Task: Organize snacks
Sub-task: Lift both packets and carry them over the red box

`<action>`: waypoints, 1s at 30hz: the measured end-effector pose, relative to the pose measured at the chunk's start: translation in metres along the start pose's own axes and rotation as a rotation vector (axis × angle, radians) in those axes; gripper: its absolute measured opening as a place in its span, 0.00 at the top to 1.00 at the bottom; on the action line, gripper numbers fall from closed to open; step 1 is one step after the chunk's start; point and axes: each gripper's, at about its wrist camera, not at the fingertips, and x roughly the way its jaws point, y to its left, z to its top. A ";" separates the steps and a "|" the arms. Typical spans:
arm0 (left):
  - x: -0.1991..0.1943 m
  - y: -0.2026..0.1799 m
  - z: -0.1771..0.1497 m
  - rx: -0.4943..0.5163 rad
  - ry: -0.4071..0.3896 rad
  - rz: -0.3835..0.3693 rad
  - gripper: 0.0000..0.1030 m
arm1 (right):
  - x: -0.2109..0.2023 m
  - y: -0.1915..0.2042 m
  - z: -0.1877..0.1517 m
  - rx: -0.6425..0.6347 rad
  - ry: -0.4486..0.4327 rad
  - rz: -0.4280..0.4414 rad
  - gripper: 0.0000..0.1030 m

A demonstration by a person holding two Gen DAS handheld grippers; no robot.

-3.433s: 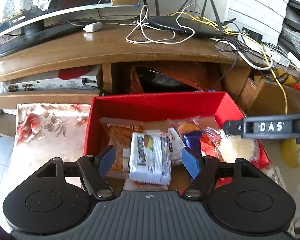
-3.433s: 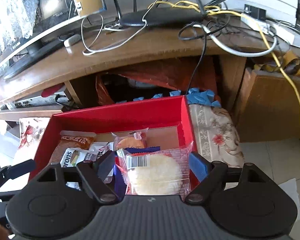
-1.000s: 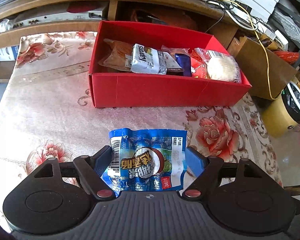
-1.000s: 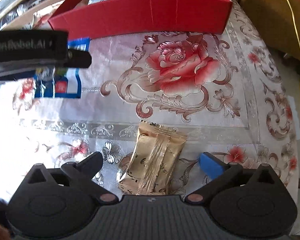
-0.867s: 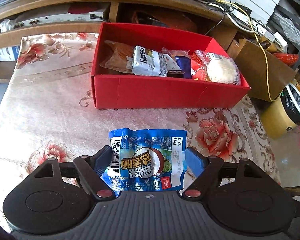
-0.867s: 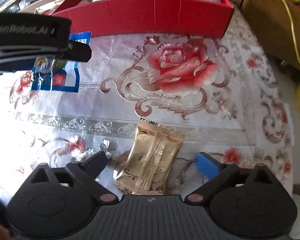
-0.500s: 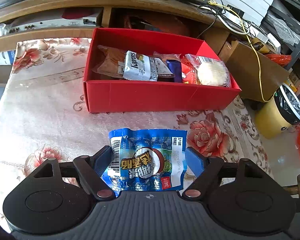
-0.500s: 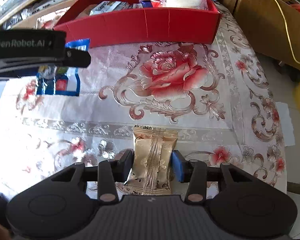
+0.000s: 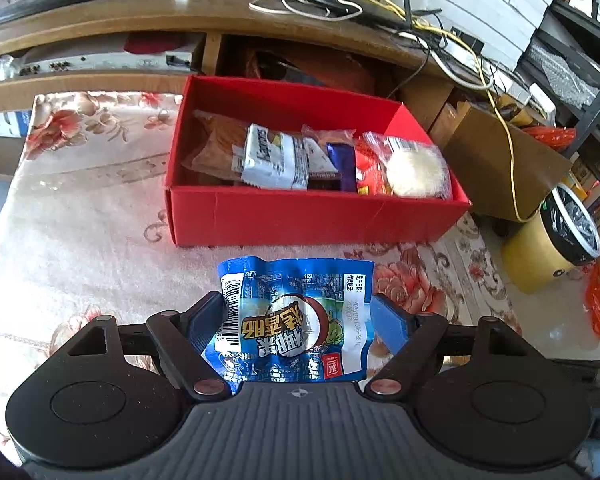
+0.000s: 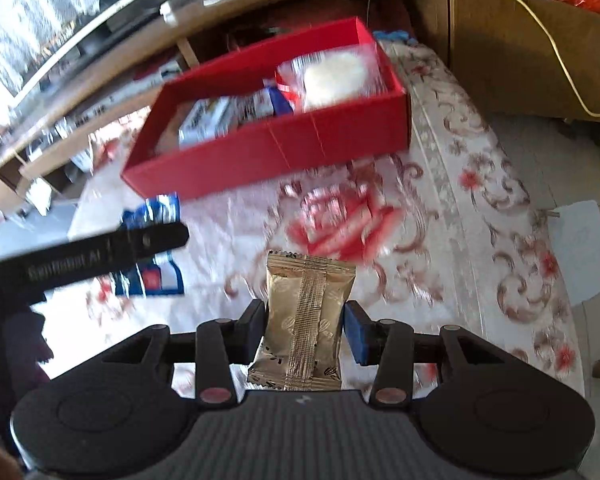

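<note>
A red box point(image 9: 312, 216) with several snack packets inside stands on the flowered tablecloth, also seen blurred in the right wrist view as the red box point(image 10: 280, 148). My left gripper point(image 9: 298, 320) is shut on a blue snack bag point(image 9: 292, 320), held above the cloth in front of the box. My right gripper point(image 10: 304, 324) is shut on a gold snack packet point(image 10: 304, 320), lifted off the cloth to the right of the left gripper's finger point(image 10: 100, 256).
A wooden TV stand point(image 9: 180, 20) with cables and a router lies behind the box. A cardboard box point(image 9: 500, 160) and a yellow bin point(image 9: 556, 240) sit on the floor at the right. The flowered cloth point(image 10: 440, 208) spreads around the red box.
My right gripper closed on the gold packet and lifted it off the cloth, swinging toward the red box. The left gripper kept its hold on the blue bag and barely moved.
</note>
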 end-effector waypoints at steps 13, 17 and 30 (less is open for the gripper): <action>-0.005 -0.009 0.027 -0.014 -0.067 0.020 0.19 | -0.007 -0.001 0.046 0.018 -0.110 0.087 0.51; -0.001 -0.012 0.036 -0.005 -0.075 0.036 0.19 | -0.008 0.001 0.062 0.016 -0.139 0.103 0.51; 0.015 -0.015 0.065 0.008 -0.109 0.083 0.19 | -0.002 0.004 0.110 -0.007 -0.197 0.114 0.51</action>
